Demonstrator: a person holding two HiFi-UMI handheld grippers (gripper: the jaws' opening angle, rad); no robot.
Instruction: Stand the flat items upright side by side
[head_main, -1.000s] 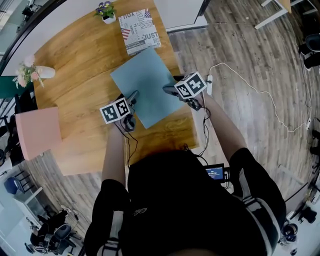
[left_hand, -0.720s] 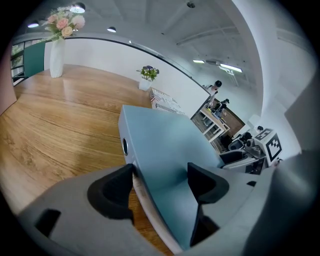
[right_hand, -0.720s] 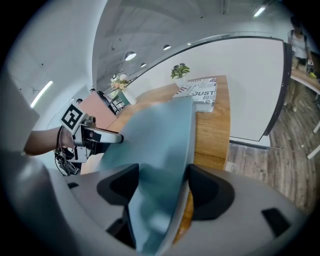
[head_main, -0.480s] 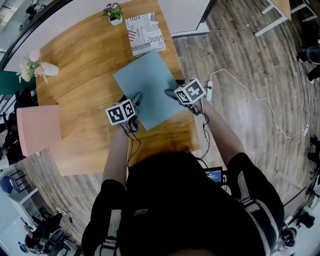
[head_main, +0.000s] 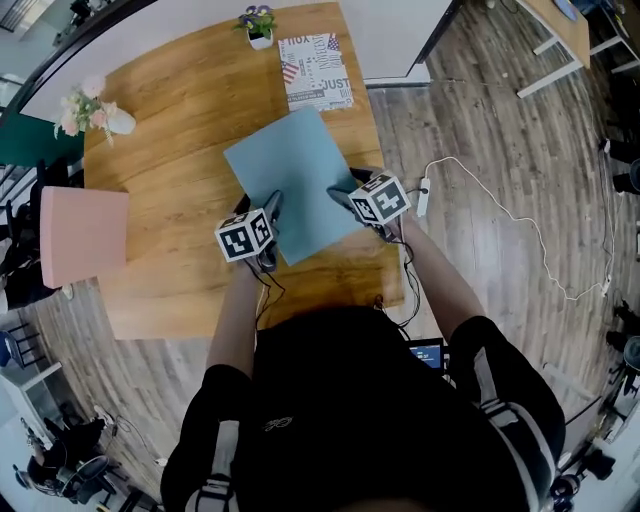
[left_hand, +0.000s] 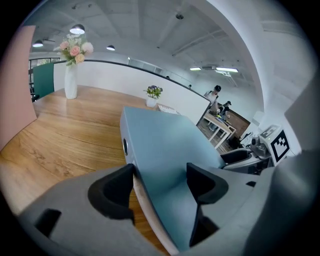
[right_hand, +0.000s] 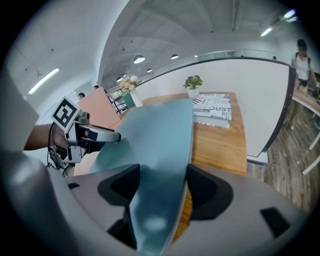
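Gripping the teal binder (head_main: 290, 175) at opposite near edges, the left gripper (head_main: 271, 203) and right gripper (head_main: 339, 193) pinch it between their fingers (left_hand: 112, 192); the left's have just been closing. It is held tilted above the tabletop's (head_main: 170, 130) near right corner, presumably so both sides can swing it upright.

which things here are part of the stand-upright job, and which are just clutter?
Job: blue binder, pink board, printed book.
Lying about: potted plant, flower vase, power strip.
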